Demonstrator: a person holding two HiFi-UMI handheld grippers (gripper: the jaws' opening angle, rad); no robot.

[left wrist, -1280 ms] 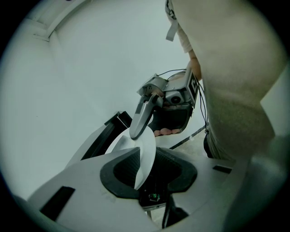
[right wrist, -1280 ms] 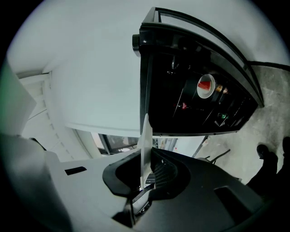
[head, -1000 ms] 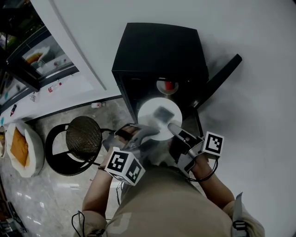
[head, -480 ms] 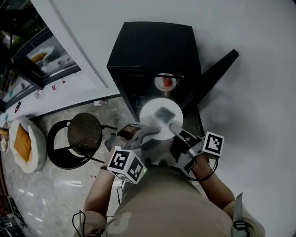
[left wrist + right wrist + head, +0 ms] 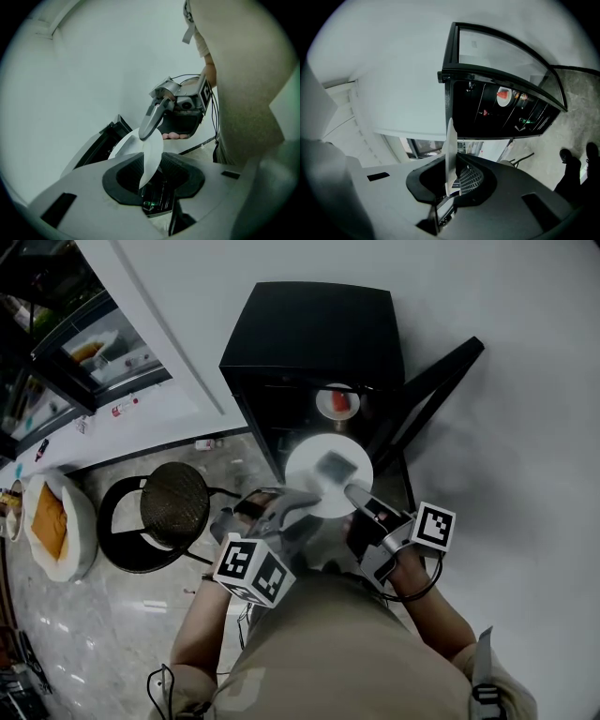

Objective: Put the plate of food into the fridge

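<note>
A white plate (image 5: 328, 486) with a greyish piece of food (image 5: 333, 467) hangs level in front of the open black fridge (image 5: 309, 329). My left gripper (image 5: 302, 502) has the plate's left rim (image 5: 149, 157) between its jaws. The jaws are opening, and a dark gap shows beside the rim. My right gripper (image 5: 354, 495) is shut on the right rim, seen edge-on as a thin white plate edge (image 5: 450, 150) between the pads. In the left gripper view the right gripper (image 5: 146, 133) pinches the plate's far edge. The fridge door (image 5: 431, 395) swings out to the right.
A dish with something red (image 5: 337, 402) sits on a shelf inside the fridge (image 5: 497, 108). A round black stool (image 5: 173, 507) stands on the floor to the left. Further left lies a white basket with an orange cushion (image 5: 52, 526). A glass cabinet (image 5: 94, 357) is at the upper left.
The plate and both grippers have stayed almost in place before the fridge opening. The head view has shifted a little, so the fridge sits slightly higher in the picture.
</note>
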